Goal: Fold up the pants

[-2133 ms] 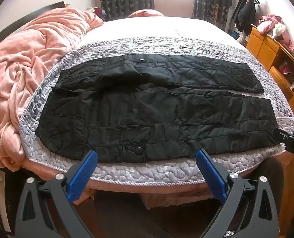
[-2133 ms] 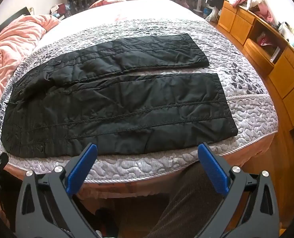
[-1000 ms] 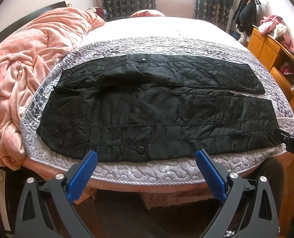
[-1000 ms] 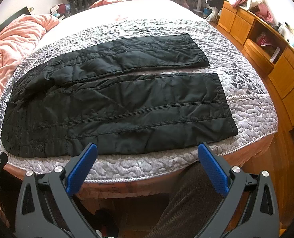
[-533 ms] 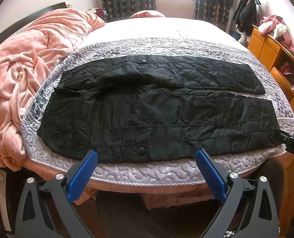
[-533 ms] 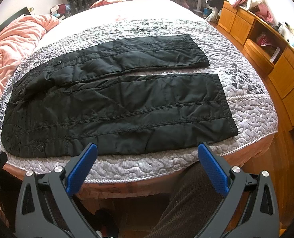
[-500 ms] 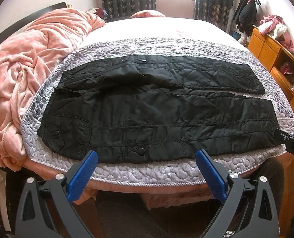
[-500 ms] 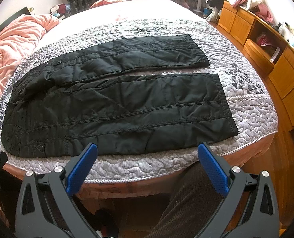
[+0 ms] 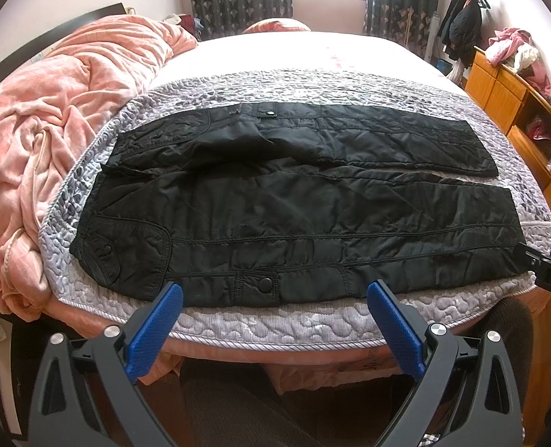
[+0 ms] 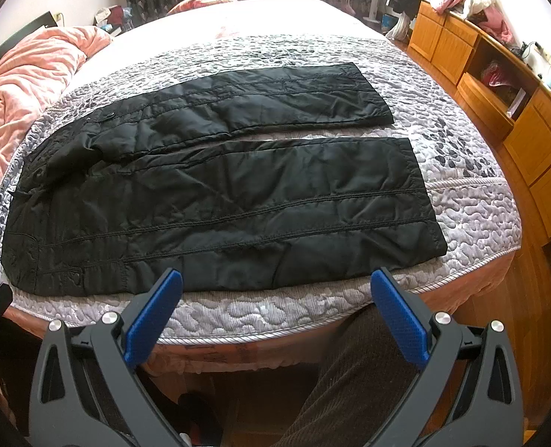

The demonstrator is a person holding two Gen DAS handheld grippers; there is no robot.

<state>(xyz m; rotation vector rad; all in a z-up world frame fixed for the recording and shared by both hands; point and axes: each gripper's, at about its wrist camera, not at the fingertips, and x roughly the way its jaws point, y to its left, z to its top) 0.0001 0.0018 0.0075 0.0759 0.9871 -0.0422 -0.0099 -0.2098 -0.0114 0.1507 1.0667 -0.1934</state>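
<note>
Grey quilt (image 9: 350,85) on the bed carries flat black pants (image 9: 298,219), both empty grippers, left gripper (image 9: 275,320) and right gripper (image 10: 277,309), gaping wide just short of it.

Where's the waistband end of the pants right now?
In the left wrist view, the waistband lies at the left end of the quilted mat, beside the pink blanket.

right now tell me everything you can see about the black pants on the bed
The black pants lie flat and unfolded on the grey quilted bedspread, waistband toward the pink blanket, hems toward the wooden dresser. The fabric looks padded, with stitched lines along the legs, snap buttons and a pocket near the waist. The legs lie side by side, a narrow gap between them. Nothing grips the pants.
</note>
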